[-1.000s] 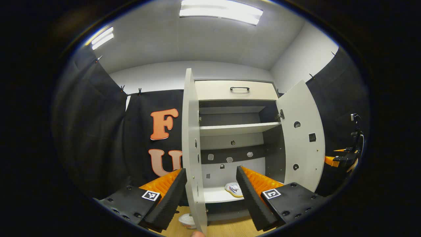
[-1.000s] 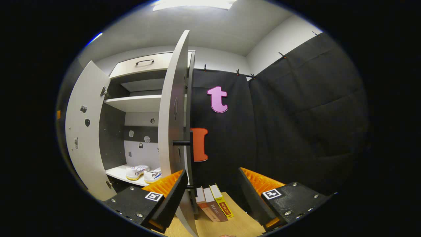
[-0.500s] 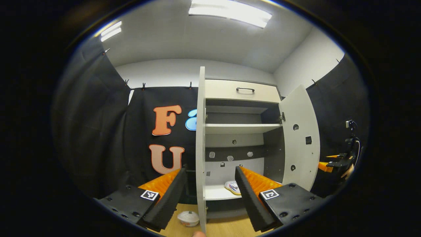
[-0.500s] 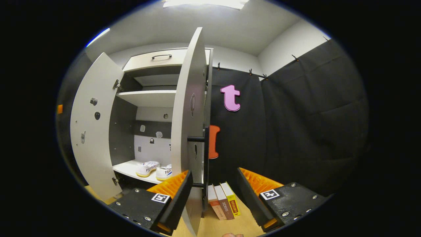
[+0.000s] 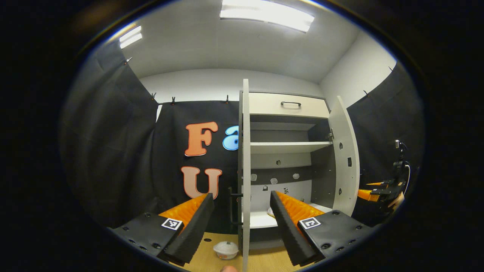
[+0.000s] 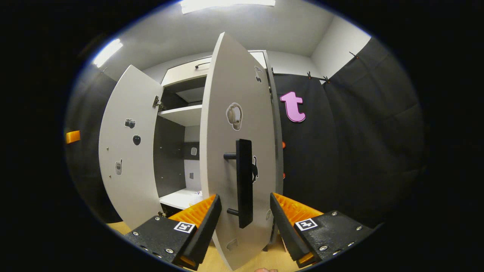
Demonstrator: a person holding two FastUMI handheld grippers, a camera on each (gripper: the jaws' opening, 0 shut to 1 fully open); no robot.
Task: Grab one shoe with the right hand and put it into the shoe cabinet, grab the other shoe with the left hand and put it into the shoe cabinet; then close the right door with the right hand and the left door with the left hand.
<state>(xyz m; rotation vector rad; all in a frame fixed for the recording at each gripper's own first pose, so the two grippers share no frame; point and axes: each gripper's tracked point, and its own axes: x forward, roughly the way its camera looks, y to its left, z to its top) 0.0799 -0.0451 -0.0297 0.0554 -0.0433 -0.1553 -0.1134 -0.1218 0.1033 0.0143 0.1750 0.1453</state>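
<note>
The pale shoe cabinet [image 5: 287,104] stands ahead with both doors ajar. In the left gripper view the left door [image 5: 245,151] is edge-on, between the fingers of my open left gripper [image 5: 240,226]. A sliver of a white shoe [image 5: 269,214] shows on the bottom shelf [image 5: 259,220], mostly hidden by my finger. The right door [image 5: 345,162] stands partly swung in. In the right gripper view that right door [image 6: 236,113] turns its outer face to me. The lower end of its black handle [image 6: 244,177] sits between the fingers of my open right gripper [image 6: 242,226].
A white bowl [image 5: 225,250] sits on the wooden floor [image 5: 264,262] left of the left door. The left door's inner face [image 6: 128,151] is at the left in the right gripper view. My right gripper and its hand [image 5: 380,189] show far right beyond the right door.
The right door has swung inward, and its outer face and handle now sit before my right gripper, hiding the shoes and the books. My left gripper has shifted left of the left door's edge.
</note>
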